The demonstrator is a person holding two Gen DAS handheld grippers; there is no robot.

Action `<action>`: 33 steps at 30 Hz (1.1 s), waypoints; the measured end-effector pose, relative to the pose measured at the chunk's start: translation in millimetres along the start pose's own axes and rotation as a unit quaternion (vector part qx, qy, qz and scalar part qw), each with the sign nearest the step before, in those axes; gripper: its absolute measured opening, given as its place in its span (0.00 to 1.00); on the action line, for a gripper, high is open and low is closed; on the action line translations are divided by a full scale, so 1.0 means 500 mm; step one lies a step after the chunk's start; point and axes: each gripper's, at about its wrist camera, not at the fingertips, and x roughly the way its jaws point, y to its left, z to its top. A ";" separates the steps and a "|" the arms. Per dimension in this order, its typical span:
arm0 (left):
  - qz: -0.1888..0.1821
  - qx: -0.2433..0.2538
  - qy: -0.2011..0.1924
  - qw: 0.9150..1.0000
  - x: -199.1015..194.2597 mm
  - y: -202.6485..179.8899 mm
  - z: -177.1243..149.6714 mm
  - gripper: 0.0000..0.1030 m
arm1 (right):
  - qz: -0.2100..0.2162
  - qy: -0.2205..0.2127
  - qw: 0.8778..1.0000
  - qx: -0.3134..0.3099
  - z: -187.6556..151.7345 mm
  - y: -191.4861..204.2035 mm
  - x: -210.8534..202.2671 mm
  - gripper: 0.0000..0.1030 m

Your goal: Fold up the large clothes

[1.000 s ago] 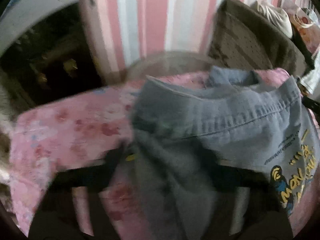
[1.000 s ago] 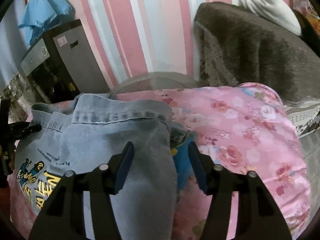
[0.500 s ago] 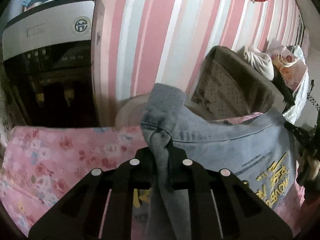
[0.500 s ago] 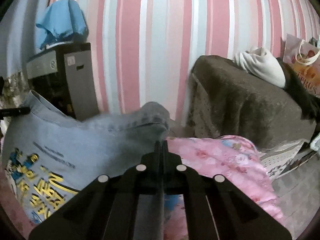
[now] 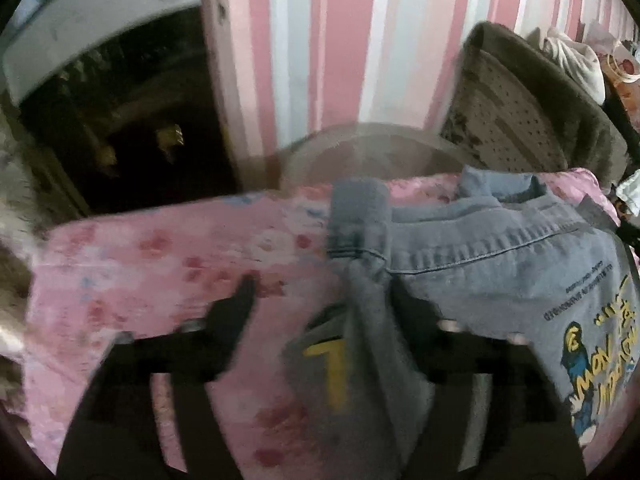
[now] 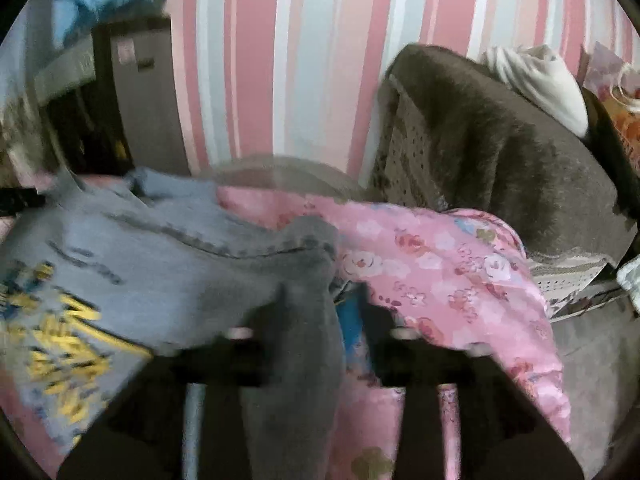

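Note:
A blue denim garment (image 5: pixel 492 256) with a yellow cartoon print lies on the pink floral cover (image 5: pixel 152 264). My left gripper (image 5: pixel 324 292) is open, with the garment's left shoulder lying loose between its fingers. The same garment shows in the right wrist view (image 6: pixel 160 256), print at the left. My right gripper (image 6: pixel 324 312) is open, with the right shoulder fold lying between its fingers. Both views are blurred by motion.
A pink and white striped wall (image 5: pixel 332 48) stands behind. A washing machine (image 5: pixel 92 20) is at the back left. A brown furry seat (image 6: pixel 512 148) with a white cloth (image 6: pixel 548 80) on it is at the right. A round grey rim (image 5: pixel 372 144) sits behind the cover.
Half a second ago both grippers were shut on the shoulders and held the garment up. Now both have opened and come down, and the garment lies on the cover.

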 end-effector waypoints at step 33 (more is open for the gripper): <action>-0.065 -0.006 -0.005 0.998 -0.109 -0.023 -0.189 0.40 | 0.038 0.031 0.996 0.076 -0.193 0.016 -0.079 0.02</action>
